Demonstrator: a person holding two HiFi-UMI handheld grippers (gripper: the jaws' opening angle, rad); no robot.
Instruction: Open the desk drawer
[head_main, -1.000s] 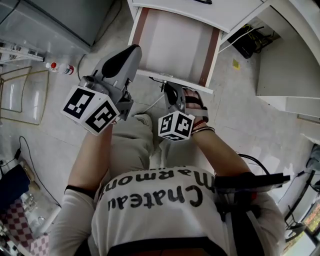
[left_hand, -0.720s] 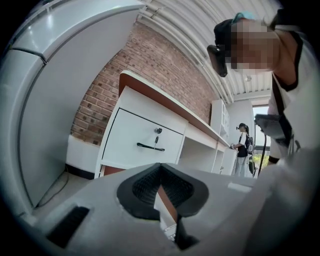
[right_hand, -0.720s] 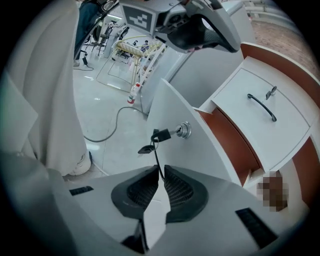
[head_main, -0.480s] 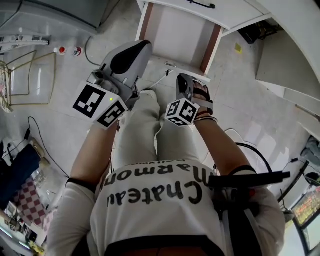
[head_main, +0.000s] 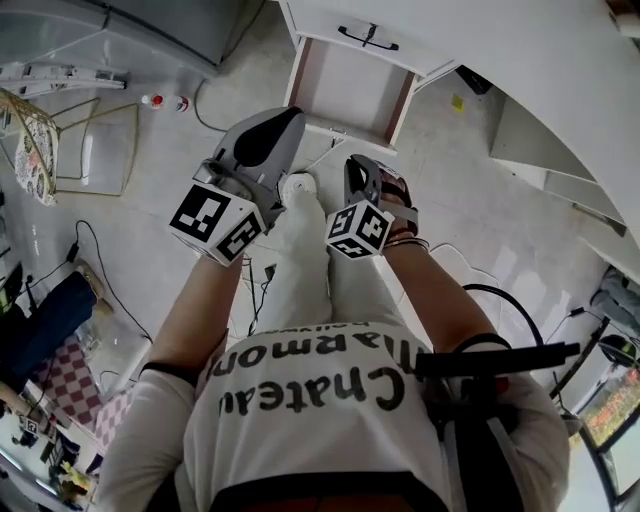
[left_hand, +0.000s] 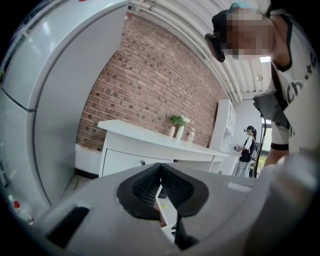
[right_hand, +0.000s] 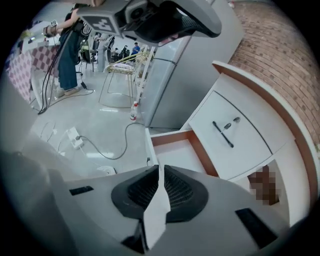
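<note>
The white desk runs across the top right of the head view. Its lower drawer stands pulled out, with a white floor, brown sides and nothing visible inside. Above it is a closed drawer front with a black handle. My left gripper and right gripper hang in the air short of the drawer, touching nothing. Both are shut and hold nothing. In the right gripper view the open drawer lies just beyond my right gripper, with the handle to its right. My left gripper faces the desk.
A grey fridge stands left of the desk. A metal-framed chair, two small bottles and cables are on the floor at left. A power strip lies nearby. Potted plants sit on the desk; a person stands far off.
Both grippers have drawn back from the drawer's front edge, where the right one was a second ago. The view has pulled away, so the drawer looks smaller and farther.
</note>
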